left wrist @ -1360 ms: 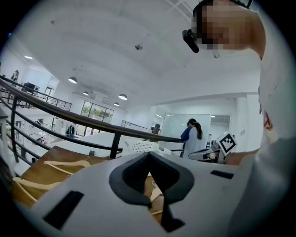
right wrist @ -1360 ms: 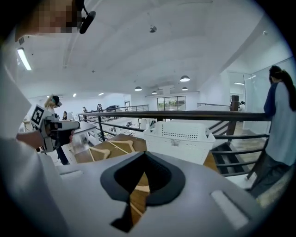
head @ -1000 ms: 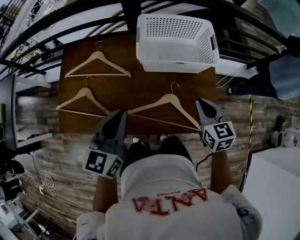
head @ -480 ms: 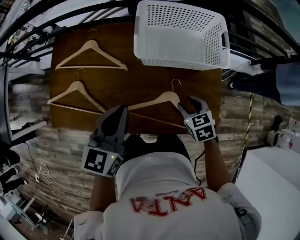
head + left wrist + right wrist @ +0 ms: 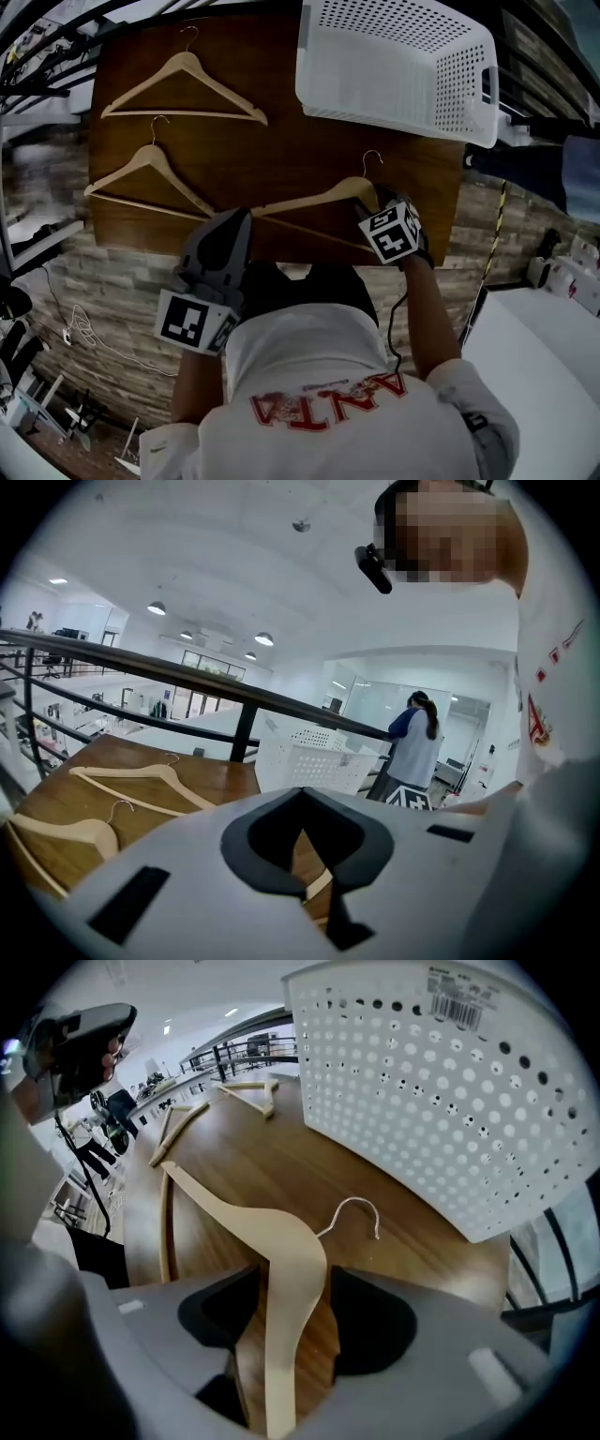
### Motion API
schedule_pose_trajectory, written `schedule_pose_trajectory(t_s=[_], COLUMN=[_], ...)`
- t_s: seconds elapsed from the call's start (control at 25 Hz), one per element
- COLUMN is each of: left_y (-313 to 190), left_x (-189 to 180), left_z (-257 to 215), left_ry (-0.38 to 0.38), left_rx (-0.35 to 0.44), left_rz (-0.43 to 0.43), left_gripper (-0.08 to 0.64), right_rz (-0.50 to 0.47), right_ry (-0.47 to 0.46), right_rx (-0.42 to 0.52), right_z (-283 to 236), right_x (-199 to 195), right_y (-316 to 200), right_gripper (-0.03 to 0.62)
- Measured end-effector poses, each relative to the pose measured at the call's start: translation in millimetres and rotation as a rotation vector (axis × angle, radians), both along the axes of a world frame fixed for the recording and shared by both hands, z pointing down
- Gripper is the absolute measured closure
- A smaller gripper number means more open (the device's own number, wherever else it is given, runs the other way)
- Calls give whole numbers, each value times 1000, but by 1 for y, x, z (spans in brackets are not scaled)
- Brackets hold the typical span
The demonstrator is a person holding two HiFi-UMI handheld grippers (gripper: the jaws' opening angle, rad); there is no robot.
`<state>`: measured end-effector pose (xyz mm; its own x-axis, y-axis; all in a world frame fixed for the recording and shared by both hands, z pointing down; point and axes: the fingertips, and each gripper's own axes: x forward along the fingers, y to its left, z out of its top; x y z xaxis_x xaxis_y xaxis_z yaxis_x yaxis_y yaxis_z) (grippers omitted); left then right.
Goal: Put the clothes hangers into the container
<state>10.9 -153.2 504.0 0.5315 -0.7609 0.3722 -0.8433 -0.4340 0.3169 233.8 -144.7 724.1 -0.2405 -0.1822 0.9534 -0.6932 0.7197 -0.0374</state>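
Observation:
Three wooden hangers lie on the brown table: a far one, a middle one and a near one. My right gripper sits over the near hanger's right arm close to the neck. In the right gripper view this hanger runs between the opening jaws with a gap on each side, its hook just ahead. My left gripper hovers at the table's near edge, jaws shut and empty. The white perforated basket stands at the far right.
A dark railing runs behind the table. The basket rises close to the right of the near hanger's hook. A person stands beyond the basket. Brick-patterned floor lies below the table's near edge.
My right gripper has moved from the near hanger's right tip inward along its arm to the neck. The left gripper has stayed at the table's near edge.

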Motion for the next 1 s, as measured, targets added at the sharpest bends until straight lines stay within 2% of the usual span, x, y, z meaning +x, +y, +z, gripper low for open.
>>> schedule_pose_trajectory(t_s=[0.2,0.4,0.56,0.76,1.0], left_y=[0,0,-5,-4,-10], left_x=[-9,-8,-9,-3,2], left_z=[7,3,-7,-25,-65], left_ry=[9,6,25,54,83], left_rx=[-24,-12,22,57,145], left_rz=[-16,9,30,87,134], left_gripper=[551,551,551,551,551], right_rz=[14,50,82,158,304], right_ry=[4,-6,1,-6,-26], right_rx=[-39,11,131,317,532], right_z=[8,3,-24,-81,-161], right_x=[-1,-3,-3,5,29], right_y=[-1,2,4,2,-14], right_gripper=[363,403,405,405,405])
